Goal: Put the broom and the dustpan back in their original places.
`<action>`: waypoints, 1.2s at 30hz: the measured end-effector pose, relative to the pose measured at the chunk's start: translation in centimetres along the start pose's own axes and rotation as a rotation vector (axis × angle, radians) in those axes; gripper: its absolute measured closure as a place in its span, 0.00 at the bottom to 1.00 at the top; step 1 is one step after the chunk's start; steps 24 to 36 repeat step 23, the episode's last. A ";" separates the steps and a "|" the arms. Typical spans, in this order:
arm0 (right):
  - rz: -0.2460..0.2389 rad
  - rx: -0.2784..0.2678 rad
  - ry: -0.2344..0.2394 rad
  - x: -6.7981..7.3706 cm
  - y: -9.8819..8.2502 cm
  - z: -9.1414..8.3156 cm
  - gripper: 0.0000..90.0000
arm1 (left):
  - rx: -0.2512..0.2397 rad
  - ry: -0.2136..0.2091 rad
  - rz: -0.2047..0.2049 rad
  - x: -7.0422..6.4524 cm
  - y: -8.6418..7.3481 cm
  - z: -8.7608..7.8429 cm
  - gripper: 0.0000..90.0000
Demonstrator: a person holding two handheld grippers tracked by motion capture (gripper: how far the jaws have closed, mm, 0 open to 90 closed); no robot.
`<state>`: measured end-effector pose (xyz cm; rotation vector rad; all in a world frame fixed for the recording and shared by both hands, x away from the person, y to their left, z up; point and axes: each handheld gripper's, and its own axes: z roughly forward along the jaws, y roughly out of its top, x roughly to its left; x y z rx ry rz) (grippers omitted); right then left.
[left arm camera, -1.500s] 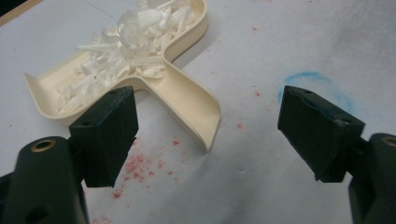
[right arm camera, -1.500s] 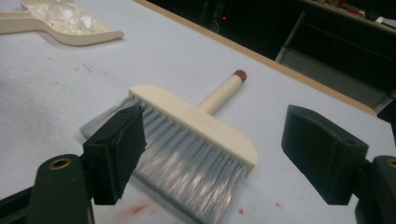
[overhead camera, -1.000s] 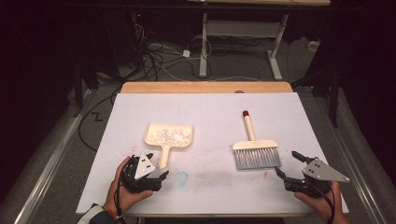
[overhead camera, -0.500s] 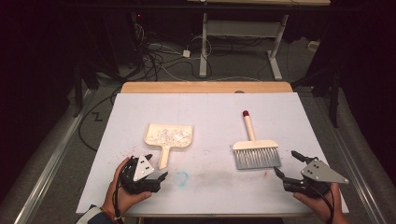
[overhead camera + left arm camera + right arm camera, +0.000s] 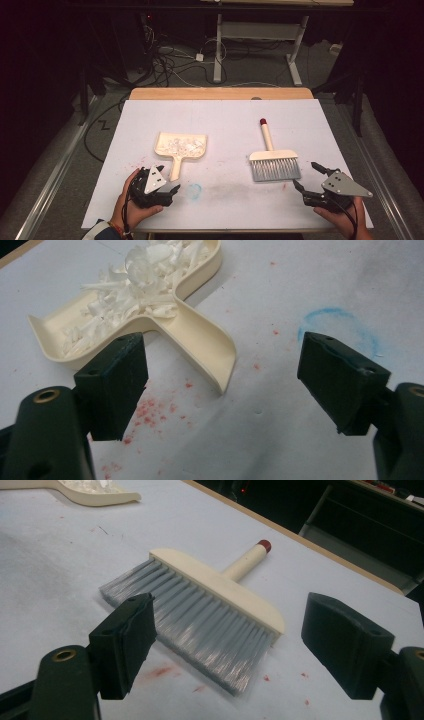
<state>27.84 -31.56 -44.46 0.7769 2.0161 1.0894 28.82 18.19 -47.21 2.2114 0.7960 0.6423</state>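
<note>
The left gripper (image 5: 159, 186) sits at the near left of the white-covered table (image 5: 225, 120), its jaws spread wide and holding nothing. Just ahead of its jaws lies the cream plastic dustpan (image 5: 181, 146), filled with white shavings (image 5: 135, 285). In the left gripper view the dustpan's curved handle (image 5: 205, 347) points back toward the gap between the jaws, its end close to the left jaw but not touching it. A faint blue ring mark (image 5: 340, 327) lies on the table cover just beyond the right jaw, and small red specks (image 5: 150, 412) are scattered near the left jaw.

The right gripper (image 5: 311, 179) rests at the near right, jaws likewise wide apart and empty. Just ahead of it and slightly to its left lies the cream-backed hand brush with grey bristles (image 5: 274, 165), bristles toward the gripper, its red-tipped handle (image 5: 248, 558) pointing away.
</note>
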 end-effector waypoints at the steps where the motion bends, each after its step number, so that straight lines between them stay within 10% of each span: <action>1: -0.002 -0.001 0.000 0.0 0.0 0.0 0.25 | -0.001 0.000 0.000 0.0 0.0 0.0 0.22; 36: -0.003 0.009 -0.025 -0.4 -0.2 0.1 0.25 | 0.001 0.003 0.003 0.1 0.3 0.4 0.22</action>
